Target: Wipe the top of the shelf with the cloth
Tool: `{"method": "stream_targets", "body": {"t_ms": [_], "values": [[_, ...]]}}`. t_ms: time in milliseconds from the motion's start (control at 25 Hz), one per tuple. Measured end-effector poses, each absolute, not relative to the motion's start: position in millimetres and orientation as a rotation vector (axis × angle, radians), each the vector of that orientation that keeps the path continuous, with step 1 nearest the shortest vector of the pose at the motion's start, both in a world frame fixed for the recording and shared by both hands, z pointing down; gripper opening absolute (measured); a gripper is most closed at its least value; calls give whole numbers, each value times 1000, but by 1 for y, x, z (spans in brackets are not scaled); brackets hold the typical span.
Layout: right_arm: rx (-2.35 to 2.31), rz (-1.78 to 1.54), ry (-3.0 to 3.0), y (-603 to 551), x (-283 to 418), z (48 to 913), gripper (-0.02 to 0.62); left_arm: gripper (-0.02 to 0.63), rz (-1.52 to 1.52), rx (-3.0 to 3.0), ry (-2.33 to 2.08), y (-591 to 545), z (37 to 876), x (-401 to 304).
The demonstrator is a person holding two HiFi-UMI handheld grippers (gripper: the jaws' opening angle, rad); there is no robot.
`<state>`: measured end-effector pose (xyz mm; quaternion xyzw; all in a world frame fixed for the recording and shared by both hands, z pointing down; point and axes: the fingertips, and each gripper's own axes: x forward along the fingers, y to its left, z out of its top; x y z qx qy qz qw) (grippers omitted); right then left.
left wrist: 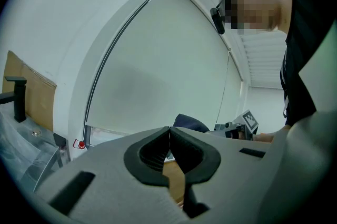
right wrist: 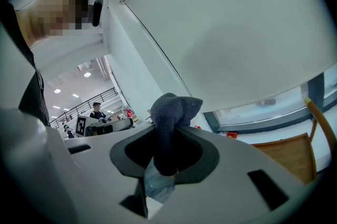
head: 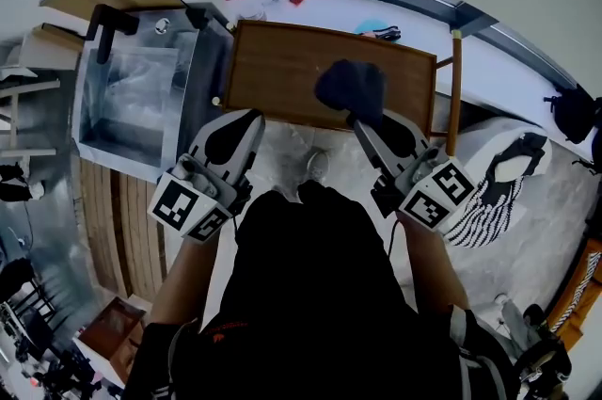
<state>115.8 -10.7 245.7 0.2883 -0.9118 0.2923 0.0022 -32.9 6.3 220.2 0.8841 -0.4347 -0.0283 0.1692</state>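
The right gripper (head: 357, 118) is clamped on the bunched cloth (head: 350, 86), which sits over the shelf (head: 282, 69) top. The left gripper (head: 243, 120) is closed on nothing, near the front edge. Wadded like that, the cloth may wipe only a narrow strip, or slip free under pressure.

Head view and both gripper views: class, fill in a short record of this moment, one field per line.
left claw: shut, nothing between its jaws; near the front left corner of the shelf top
right claw: shut on the cloth
cloth: dark, bunched, over the shelf top's right half; contact cannot be told
shelf top: brown wood, rectangular
left of shelf: metal sink
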Motion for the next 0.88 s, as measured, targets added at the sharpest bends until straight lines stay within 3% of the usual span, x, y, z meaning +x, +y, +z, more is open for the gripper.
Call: {"method": "stream_targets", "body": {"t_ms": [440, 880], "values": [[897, 927, -2803, -52, 88, 270, 83, 20, -49, 2465, -1236, -14, 247, -56], [995, 918, -2717, -105, 17, 329, 83, 20, 27, 2463, -1146, -44, 289, -105]]}}
